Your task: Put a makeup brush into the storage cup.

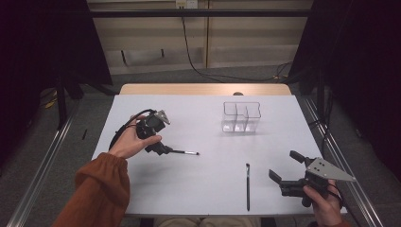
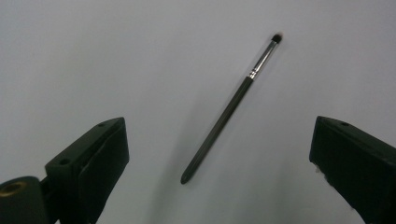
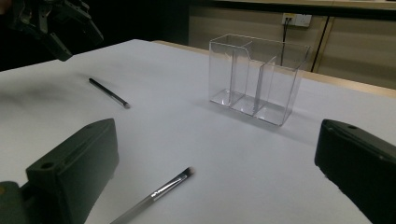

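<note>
Left tongs [image 2: 219, 154] are wide open, hovering right over a small brush [image 2: 232, 105] lying flat on the white desk [image 1: 198, 184], not touching it. Right tongs [image 1: 283, 166] also open, near a second brush [image 1: 247, 186].

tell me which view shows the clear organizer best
The right gripper view: the clear organizer stands close, its dividers and three empty compartments plain. The high view shows it small and from above, on the far part of the table. The left gripper view looks at a brush instead.
</note>
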Demonstrator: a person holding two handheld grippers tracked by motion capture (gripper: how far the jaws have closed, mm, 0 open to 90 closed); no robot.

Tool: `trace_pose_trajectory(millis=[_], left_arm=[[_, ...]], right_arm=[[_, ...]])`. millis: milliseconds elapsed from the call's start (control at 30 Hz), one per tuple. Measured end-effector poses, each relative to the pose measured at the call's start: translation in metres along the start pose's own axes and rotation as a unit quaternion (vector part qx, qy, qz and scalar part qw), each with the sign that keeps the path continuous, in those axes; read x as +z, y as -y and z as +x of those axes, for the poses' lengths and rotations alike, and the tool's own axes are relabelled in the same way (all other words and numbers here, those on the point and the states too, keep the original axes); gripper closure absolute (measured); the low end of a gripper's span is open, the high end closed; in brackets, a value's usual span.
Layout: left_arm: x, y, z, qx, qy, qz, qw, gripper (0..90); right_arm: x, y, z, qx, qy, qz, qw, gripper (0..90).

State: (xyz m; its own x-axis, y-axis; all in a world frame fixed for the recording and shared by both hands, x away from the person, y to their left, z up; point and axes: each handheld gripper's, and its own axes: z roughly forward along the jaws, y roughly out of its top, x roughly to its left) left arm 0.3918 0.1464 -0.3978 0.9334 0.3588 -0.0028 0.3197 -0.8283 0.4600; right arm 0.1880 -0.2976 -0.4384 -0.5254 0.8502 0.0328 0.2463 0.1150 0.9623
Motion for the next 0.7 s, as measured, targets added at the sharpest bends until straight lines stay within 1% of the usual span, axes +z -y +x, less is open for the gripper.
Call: trace_pose_trajectory(millis=[33, 67, 133, 200, 233, 333, 400, 433, 467, 567, 600, 633, 700], left_arm=[[0.001, 0.000, 0.000, 0.002, 0.006, -0.003, 1.0000, 5.0], [0.002, -0.001, 0.000, 0.007, 0.007, -0.003, 0.9999, 5.1], [0.005, -0.001, -0.001, 0.012, 0.016, 0.002, 0.9998, 5.8], [0.008, -0.001, 0.000, 0.019, 0.015, 0.010, 0.9997, 6.2], [0.010, -0.001, 0.000, 0.017, 0.019, 0.015, 0.9996, 6.3], [0.015, -0.001, 0.002, 0.030, 0.022, 0.024, 0.9990, 8.6], [0.019, -0.001, 0.004, 0.029, 0.019, 0.030, 0.9990, 10.1], [0.021, -0.001, 0.005, 0.026, 0.023, 0.031, 0.9989, 11.9], [0.022, -0.001, 0.006, 0.028, 0.025, 0.036, 0.9987, 14.2], [0.025, 0.000, 0.008, 0.027, 0.029, 0.036, 0.9986, 22.0], [0.027, 0.000, 0.010, 0.031, 0.026, 0.041, 0.9983, 23.4], [0.028, 0.000, 0.010, 0.030, 0.026, 0.042, 0.9983, 26.4], [0.030, 0.000, 0.011, 0.039, 0.027, 0.048, 0.9977, 32.4]], right_arm=[[0.000, 0.000, 0.000, 0.000, 0.000, 0.000, 1.0000, 0.0], [0.000, 0.000, 0.000, 0.001, 0.000, 0.000, 1.0000, 0.0], [0.000, 0.000, 0.000, 0.001, 0.000, 0.001, 1.0000, 0.0], [0.000, 0.000, 0.000, -0.001, 0.000, 0.002, 1.0000, 0.0], [0.000, 0.000, 0.000, -0.001, -0.001, 0.001, 1.0000, 0.0], [0.000, 0.000, 0.000, -0.001, 0.000, 0.002, 1.0000, 0.0], [0.001, 0.000, 0.000, -0.001, -0.001, 0.002, 1.0000, 0.0], [0.001, 0.000, 0.000, -0.001, -0.001, 0.002, 1.0000, 0.0], [0.001, 0.000, 0.000, -0.001, -0.001, 0.002, 1.0000, 0.0], [0.001, 0.000, 0.000, -0.001, -0.002, 0.002, 1.0000, 0.0], [0.001, 0.000, 0.000, -0.001, -0.002, 0.002, 1.0000, 0.0], [0.001, 0.000, 0.000, -0.001, -0.002, 0.002, 1.0000, 0.0], [0.001, 0.000, 0.000, -0.001, -0.002, 0.003, 1.0000, 0.0]])
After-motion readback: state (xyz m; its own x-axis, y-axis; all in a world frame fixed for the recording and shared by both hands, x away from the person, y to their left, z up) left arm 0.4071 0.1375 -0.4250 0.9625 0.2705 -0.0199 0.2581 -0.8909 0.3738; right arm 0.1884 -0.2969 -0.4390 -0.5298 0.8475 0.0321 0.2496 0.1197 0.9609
